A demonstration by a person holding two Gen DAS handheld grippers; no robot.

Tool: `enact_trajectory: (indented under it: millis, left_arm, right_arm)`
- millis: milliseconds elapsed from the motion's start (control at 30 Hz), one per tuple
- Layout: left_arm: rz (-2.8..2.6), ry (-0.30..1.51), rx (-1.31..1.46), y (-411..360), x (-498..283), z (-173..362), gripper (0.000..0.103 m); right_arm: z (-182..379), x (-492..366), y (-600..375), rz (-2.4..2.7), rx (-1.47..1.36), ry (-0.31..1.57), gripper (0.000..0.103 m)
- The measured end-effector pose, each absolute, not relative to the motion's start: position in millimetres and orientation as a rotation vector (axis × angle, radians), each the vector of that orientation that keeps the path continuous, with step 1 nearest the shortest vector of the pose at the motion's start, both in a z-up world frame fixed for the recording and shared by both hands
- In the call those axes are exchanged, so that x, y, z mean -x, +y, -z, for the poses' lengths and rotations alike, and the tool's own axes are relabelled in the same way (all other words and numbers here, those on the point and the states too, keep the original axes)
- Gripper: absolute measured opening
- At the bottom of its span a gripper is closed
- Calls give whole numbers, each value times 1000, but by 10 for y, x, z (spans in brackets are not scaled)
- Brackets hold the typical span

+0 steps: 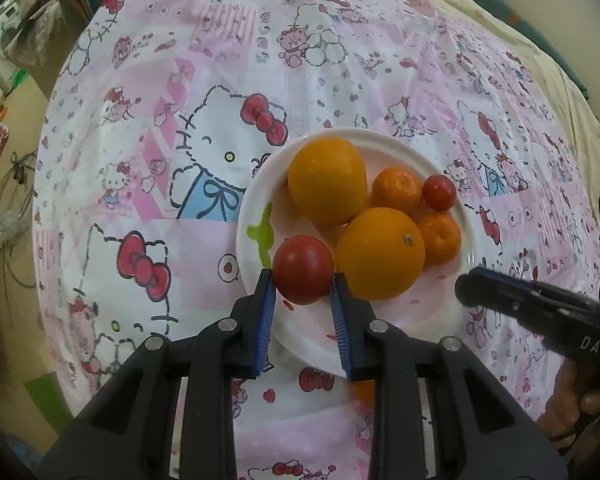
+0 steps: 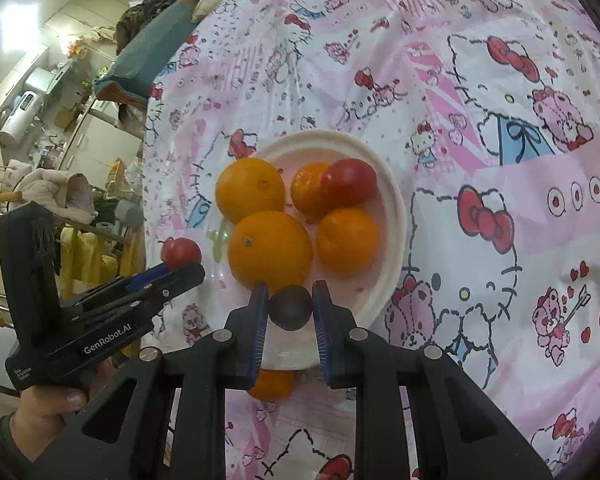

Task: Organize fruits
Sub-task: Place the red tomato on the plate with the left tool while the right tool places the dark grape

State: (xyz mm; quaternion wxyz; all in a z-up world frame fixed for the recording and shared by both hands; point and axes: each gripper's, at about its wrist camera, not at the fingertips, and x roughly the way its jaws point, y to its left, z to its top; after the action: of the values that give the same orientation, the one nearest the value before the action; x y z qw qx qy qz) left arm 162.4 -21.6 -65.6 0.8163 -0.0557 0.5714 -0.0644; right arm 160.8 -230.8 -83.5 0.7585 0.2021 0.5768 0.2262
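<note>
A cluttered room surrounds a bed draped in a pink cartoon-cat sheet (image 1: 180, 92), where a white plate (image 1: 440, 312) gathers the fruit: two oranges, two mandarins and a small tomato. The left hand-held gripper (image 1: 303, 280) pinches a red tomato (image 1: 303, 269) over the plate's near edge, apparently for setting down. The right hand-held gripper (image 2: 290, 300) clamps a dark plum (image 2: 290, 307) above the rim. One mandarin (image 2: 271, 385) lies on the sheet just beside the plate.
</note>
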Motion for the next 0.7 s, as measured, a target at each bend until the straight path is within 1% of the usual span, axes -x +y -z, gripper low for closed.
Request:
enact_trajectory:
  millis: [167, 267, 300, 333, 400, 433, 467, 500, 700]
  left_arm:
    - [127, 1215, 128, -203, -1642, 702, 25]
    - [132, 1223, 145, -196, -1646, 713, 26]
    - [135, 1227, 149, -196, -1644, 714, 29]
    - [139, 1229, 156, -197, -1639, 709, 34]
    - [133, 1203, 151, -201, -1617, 665, 66]
    - [125, 1189, 143, -202, -1605, 642, 70]
    - [122, 1177, 137, -203, -1597, 620, 71]
    - [125, 1171, 132, -205, -1597, 597, 71]
    - [123, 1156, 151, -154, -1577, 535, 71]
  right_arm:
    - [886, -1586, -2309, -483, -425, 1271, 24]
    - [894, -1587, -2340, -484, -443, 1264, 27]
    - [891, -1590, -2354, -481, -448, 1264, 27]
    - [890, -1601, -2361, -478, -453, 1268, 27]
    - [878, -1608, -2377, -483, -464, 1271, 28]
    - [869, -1607, -2387, -476, -466, 1269, 35]
    - [857, -1603, -2404, -468, -467, 1262, 45]
    - [846, -1597, -2416, -463, -470, 1256, 48]
    - [776, -1572, -2462, -449, -479, 1241, 49]
